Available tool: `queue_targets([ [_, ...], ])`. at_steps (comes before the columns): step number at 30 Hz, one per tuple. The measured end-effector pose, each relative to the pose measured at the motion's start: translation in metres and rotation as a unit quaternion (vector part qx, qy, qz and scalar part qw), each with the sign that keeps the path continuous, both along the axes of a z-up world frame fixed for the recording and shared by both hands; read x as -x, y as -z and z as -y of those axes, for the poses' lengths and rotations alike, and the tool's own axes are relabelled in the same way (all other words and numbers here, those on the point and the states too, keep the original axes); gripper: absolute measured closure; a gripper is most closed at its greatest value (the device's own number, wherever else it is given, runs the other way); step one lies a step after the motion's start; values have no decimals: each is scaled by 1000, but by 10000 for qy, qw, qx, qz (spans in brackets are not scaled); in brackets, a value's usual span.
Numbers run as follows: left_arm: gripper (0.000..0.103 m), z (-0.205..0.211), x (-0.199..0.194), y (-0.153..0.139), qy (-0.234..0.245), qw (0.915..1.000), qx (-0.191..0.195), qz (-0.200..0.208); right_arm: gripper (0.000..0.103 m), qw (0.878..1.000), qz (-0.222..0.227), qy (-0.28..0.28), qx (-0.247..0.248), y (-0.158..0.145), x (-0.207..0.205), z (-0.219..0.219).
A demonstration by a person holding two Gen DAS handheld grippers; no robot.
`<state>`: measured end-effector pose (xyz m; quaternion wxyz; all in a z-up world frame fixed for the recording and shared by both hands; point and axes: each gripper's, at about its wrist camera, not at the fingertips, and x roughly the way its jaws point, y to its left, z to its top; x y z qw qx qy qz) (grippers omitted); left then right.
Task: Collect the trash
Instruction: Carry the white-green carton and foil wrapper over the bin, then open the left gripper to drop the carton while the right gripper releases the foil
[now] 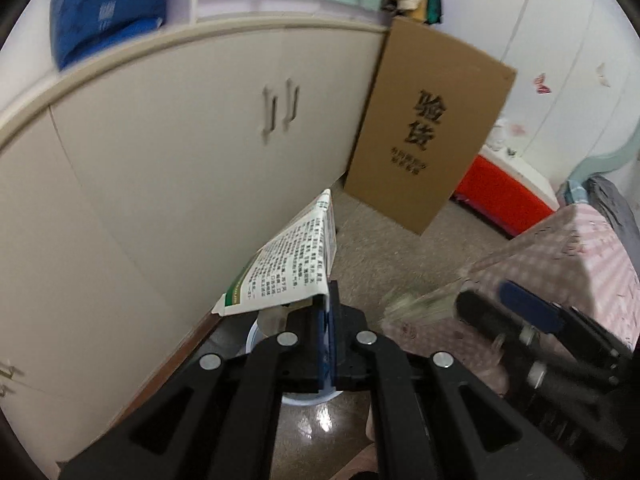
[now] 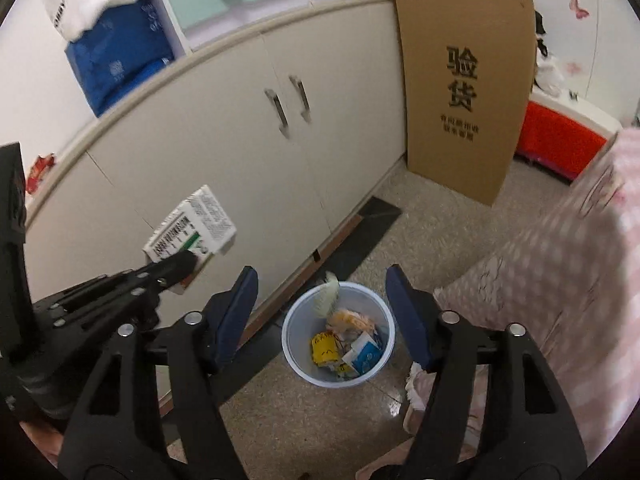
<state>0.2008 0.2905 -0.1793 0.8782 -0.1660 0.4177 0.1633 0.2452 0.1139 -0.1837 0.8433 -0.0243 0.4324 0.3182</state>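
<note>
My left gripper (image 1: 326,300) is shut on a corner of a flattened white carton (image 1: 292,264) printed with small text and a green stripe. The right wrist view shows that left gripper (image 2: 184,264) and carton (image 2: 192,224) held up in front of the cabinet, left of the bin. A round white trash bin (image 2: 288,332) on the floor holds several wrappers. My right gripper (image 2: 322,276) stands open above it, nothing between its blue pads. A blurred pale crumpled scrap (image 2: 329,294) sits at the bin's far rim. In the left wrist view the bin (image 1: 256,336) is mostly hidden under the fingers.
A cream cabinet (image 2: 240,140) with two door handles runs along the left. A tall cardboard sheet (image 2: 464,92) leans beside it. A bed with a pink checked cover (image 2: 560,260) crowds the right side. A dark mat (image 2: 360,232) lies by the cabinet foot, a red box (image 2: 556,144) behind.
</note>
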Motion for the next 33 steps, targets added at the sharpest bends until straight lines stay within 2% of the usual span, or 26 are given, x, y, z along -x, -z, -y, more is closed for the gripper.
queue_targets([
  [5, 101, -4, 0, 19, -8, 9998, 26, -207, 37, 9996, -193, 179, -51, 7, 0, 10],
  [12, 101, 0, -2, 26, 62, 9995, 113, -273, 30, 9995, 11, 287, -93, -1, 7, 18],
  [26, 100, -1, -18, 26, 39, 9994, 129, -318, 28, 9970, 461, 588, -195, -15, 14, 33],
  [27, 98, -2, -20, 27, 14, 9992, 152, -380, 28, 9964, 502, 649, -189, -16, 14, 35],
  [29, 73, -5, -27, 33, -55, 9980, 212, -589, 28, 9959, 508, 719, -186, -16, 14, 37],
  [30, 49, -6, -30, 36, -106, 9973, 241, -682, 28, 9960, 484, 730, -201, -16, 14, 38],
  [33, 46, -4, -31, 39, -144, 9969, 69, -771, 27, 9960, 469, 747, -163, -15, 16, 41],
])
